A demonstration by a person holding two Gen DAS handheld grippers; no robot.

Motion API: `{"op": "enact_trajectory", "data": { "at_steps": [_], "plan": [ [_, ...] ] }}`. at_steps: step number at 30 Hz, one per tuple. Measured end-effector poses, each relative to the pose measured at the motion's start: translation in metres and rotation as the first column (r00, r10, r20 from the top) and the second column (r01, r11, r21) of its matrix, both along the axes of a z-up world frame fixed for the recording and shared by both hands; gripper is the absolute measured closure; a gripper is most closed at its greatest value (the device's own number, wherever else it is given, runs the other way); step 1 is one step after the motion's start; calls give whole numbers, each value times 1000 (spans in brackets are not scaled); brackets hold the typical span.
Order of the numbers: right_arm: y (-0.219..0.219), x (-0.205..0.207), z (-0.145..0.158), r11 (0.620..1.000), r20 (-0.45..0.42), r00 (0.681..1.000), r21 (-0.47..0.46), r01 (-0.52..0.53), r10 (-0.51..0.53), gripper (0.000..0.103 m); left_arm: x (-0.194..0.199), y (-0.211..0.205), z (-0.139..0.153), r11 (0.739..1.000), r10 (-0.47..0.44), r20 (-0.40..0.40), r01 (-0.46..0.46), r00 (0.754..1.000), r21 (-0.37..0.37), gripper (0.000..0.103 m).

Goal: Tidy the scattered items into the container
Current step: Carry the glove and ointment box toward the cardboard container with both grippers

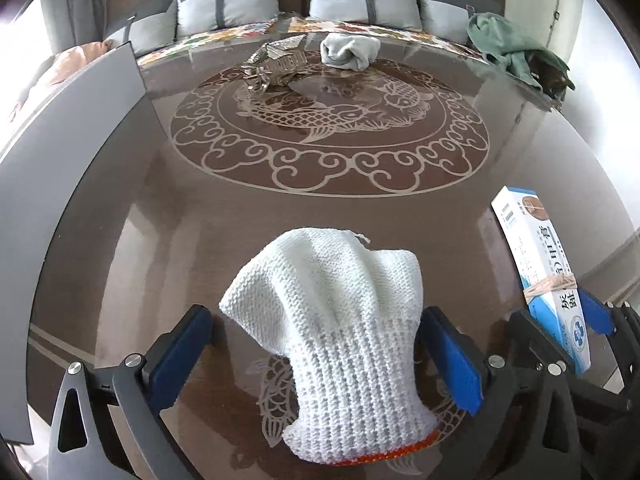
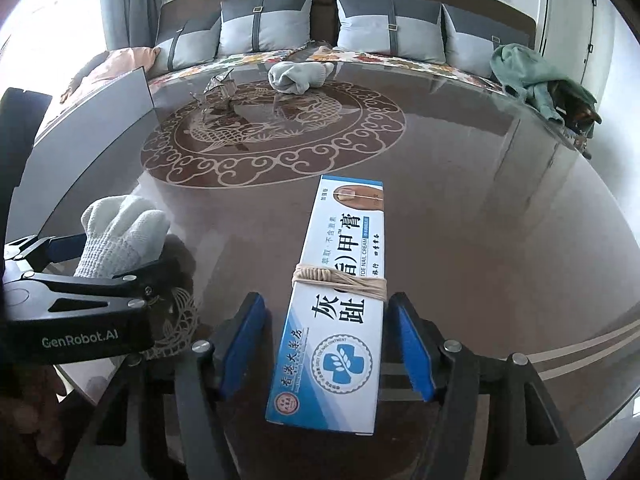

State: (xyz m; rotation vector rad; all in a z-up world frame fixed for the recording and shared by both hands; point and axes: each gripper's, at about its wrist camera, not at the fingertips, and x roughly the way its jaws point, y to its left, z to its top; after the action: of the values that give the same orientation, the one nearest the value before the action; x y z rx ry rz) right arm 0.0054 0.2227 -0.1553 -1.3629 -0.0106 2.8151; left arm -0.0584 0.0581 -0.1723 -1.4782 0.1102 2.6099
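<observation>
A white knit glove [image 1: 336,332] lies on the glass table between the blue pads of my left gripper [image 1: 316,356], which is open around it; gaps show on both sides. It also shows in the right wrist view [image 2: 120,236]. A blue and white ointment box [image 2: 340,304] with a rubber band lies between the pads of my right gripper [image 2: 328,344], which is open, with gaps on both sides. The box also shows in the left wrist view [image 1: 540,272]. A grey container wall [image 1: 68,208] stands at the left, also seen in the right wrist view [image 2: 84,140].
A rolled grey sock [image 1: 350,52] and a metal model house [image 1: 276,60] sit at the table's far side. A green cloth [image 1: 512,48] lies at the far right edge. A sofa with grey cushions [image 1: 224,4] stands behind the table.
</observation>
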Motion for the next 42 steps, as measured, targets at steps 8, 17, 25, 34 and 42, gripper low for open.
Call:
{"op": "enact_trajectory", "data": {
  "at_steps": [8,17,25,34,42],
  "plan": [
    [1,-1,-1,1000,-1,1000,-3,-1,1,38,14,1,-5,998,63,-64,-62,996,11,0],
    [2,-1,-2,1000,2,1000,-4,-2,2,38,14,2,-6,999,41,-61,-41,997,6,0],
    [4,6,1,999,-26,999,10,43,-43,61,28,10,3,998,-46,-109,41,993,-51,71],
    [24,13,6,992,-51,991,-40,120,-122,61,33,14,4,994,-64,-119,53,991,-93,71],
    [19,14,9,995,-65,993,-22,93,-94,61,33,15,5,992,-75,-131,60,989,-114,71]
  ]
}}
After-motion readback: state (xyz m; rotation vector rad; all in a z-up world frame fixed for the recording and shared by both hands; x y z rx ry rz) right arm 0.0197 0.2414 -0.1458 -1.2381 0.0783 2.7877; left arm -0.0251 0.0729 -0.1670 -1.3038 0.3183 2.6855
